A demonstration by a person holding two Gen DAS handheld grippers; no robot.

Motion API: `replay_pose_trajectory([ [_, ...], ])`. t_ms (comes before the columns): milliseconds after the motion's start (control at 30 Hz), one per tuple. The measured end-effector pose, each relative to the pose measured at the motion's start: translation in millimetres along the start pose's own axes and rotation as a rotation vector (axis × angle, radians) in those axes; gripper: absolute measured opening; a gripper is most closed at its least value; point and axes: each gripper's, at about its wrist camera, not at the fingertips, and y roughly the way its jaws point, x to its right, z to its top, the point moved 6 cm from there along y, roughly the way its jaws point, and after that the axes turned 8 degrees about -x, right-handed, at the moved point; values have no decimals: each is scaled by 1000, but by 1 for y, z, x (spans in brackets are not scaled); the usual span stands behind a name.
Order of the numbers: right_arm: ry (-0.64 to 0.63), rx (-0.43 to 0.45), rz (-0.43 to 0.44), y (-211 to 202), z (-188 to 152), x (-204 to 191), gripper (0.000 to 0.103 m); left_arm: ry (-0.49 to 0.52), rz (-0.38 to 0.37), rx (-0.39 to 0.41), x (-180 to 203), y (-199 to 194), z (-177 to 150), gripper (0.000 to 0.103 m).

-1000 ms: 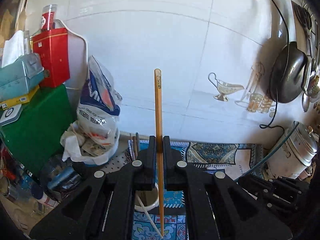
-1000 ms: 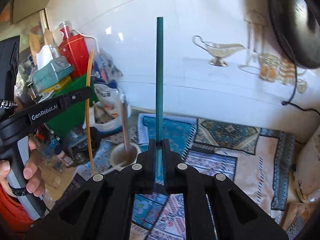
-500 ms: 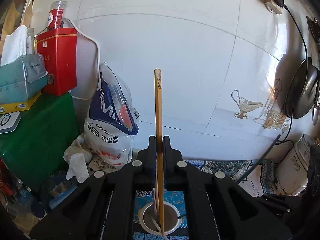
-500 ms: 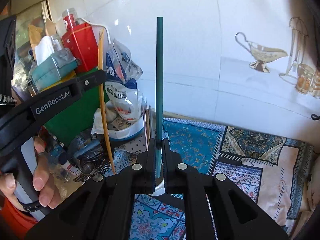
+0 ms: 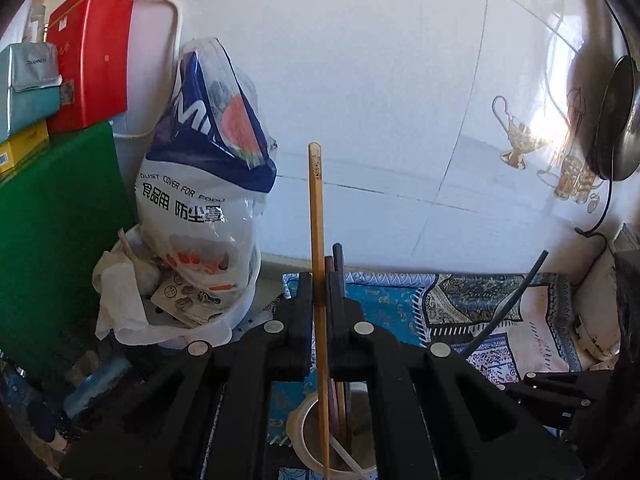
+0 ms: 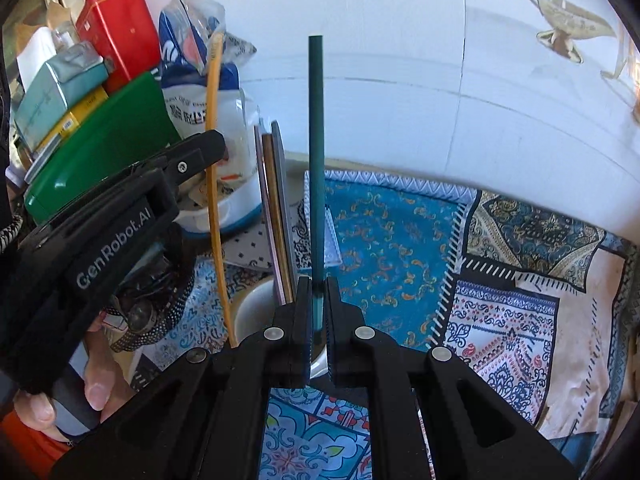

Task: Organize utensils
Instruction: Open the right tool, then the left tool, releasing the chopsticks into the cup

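Left gripper clamps wooden chopstick, tip inside white cup at lower centre; right gripper clamps green chopstick (beside the rim); centre each before letting go.

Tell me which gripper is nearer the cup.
Left, though not by much. The left gripper sits right above the cup, its yellow chopstick reaching into it. The right gripper, holding the green chopstick, hovers at the rim.
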Motion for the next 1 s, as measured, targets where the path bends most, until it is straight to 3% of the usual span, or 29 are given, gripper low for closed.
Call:
replay_pose_trajectory([
  [267,-19,-19,-10,-1,-4,-1,6,9,-20,-35,0,-2,-3,4],
  [467,-12,-22,-14,-11,-6,4,6,-18,-8,113,-1,-41,29,4],
  [633,14,-19,-41,-25,-15,17,13,-21,11,171,0,-35,42,4],
  [900,84,-20,-138,-49,-49,63,17,16,53,130,3,6,12,4],
  [1000,128,-34,-170,-55,-66,85,17,64,70,70,6,16,-4,4],
])
